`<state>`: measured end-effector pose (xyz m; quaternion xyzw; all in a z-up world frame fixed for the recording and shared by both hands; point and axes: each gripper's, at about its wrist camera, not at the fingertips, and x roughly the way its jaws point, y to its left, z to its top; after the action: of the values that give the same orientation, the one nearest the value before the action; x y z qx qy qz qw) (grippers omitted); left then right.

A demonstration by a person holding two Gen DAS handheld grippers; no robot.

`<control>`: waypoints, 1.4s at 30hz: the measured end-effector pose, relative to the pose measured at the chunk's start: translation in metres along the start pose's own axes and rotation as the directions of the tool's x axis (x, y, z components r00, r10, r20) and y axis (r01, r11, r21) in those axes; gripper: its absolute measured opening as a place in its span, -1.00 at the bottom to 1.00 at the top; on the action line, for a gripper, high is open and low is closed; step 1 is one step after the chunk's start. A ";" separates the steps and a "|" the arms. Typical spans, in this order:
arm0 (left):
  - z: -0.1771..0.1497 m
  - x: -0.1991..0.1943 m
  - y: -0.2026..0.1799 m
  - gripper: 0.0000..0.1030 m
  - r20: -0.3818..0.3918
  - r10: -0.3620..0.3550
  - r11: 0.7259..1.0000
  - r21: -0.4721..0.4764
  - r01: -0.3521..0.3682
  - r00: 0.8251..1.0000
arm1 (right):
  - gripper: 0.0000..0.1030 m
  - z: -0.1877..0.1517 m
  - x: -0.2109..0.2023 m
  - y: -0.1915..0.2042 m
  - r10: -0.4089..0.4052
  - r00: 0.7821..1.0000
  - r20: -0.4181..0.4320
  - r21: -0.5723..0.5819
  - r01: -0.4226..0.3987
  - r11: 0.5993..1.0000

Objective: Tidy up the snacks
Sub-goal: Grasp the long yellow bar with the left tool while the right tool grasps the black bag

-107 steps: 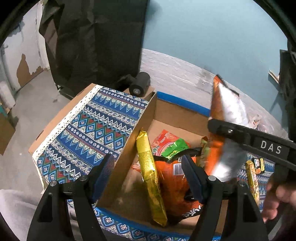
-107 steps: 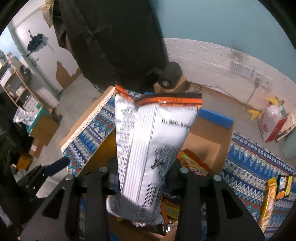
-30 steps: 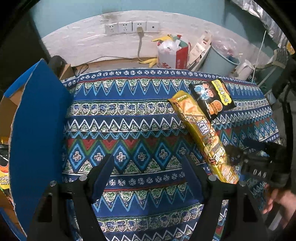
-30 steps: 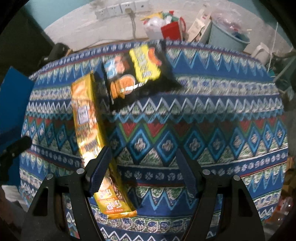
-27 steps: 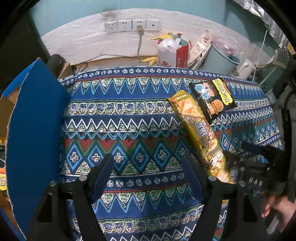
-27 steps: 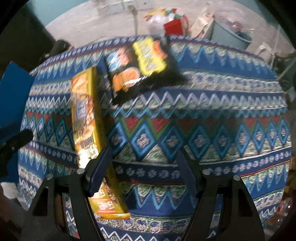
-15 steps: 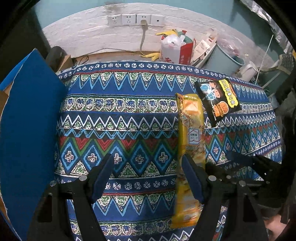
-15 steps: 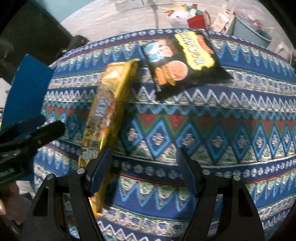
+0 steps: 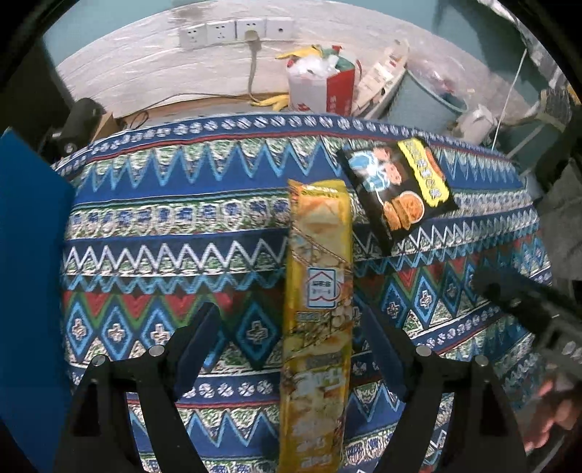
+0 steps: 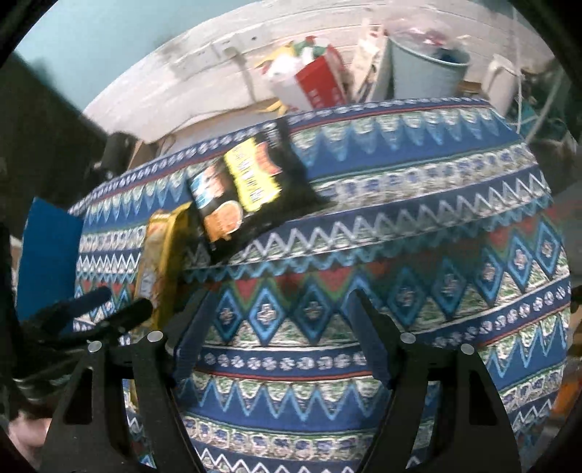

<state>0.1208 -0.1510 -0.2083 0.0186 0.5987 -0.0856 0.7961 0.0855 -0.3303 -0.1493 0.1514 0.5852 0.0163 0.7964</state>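
A long yellow snack packet point(image 9: 319, 309) lies on the patterned tablecloth point(image 9: 174, 225), running lengthwise between the open jaws of my left gripper point(image 9: 291, 345). A black snack bag point(image 9: 398, 189) lies just beyond it to the right. In the right wrist view the black bag point(image 10: 247, 185) lies ahead and left of my open, empty right gripper point(image 10: 280, 327), and the yellow packet point(image 10: 156, 254) is at the left with the left gripper's fingers point(image 10: 109, 313) by it. The right gripper shows at the left wrist view's right edge point(image 9: 527, 309).
A blue box flap point(image 9: 29, 273) stands at the left edge. Behind the table are wall sockets point(image 9: 232, 31), a red-and-white bag point(image 9: 323, 87) and a grey bucket point(image 9: 425, 98). A kettle point(image 10: 502, 83) stands at the far right.
My left gripper has moved right and closer, so the yellow packet now lies between its open jaws. My right gripper has swung right, away from the packet, with the black bag now ahead of it.
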 end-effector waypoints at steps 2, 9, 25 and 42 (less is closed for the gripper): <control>0.000 0.006 -0.005 0.58 -0.012 0.012 1.000 0.009 -0.012 1.000 | 0.45 0.000 -0.003 -0.008 0.003 1.000 0.002 0.014 -0.003 1.000; -0.004 0.023 -0.014 0.50 -0.022 0.046 0.998 0.046 -0.044 0.999 | 0.45 -0.001 -0.002 -0.007 0.009 1.000 0.010 0.001 -0.009 1.000; 0.000 0.012 0.004 -0.40 0.063 0.078 0.995 0.063 -0.082 0.995 | 0.47 0.035 0.014 0.035 -0.001 1.000 0.002 -0.200 0.001 0.980; 0.017 -0.022 0.055 -0.40 0.125 0.060 0.998 -0.044 -0.055 0.990 | 0.49 0.081 0.071 0.050 -0.036 0.997 -0.065 -0.297 0.015 0.955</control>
<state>0.1394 -0.0968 -0.1867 0.0143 0.5479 -0.0517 0.8348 0.1912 -0.2861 -0.1800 0.0220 0.6053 0.0988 0.7895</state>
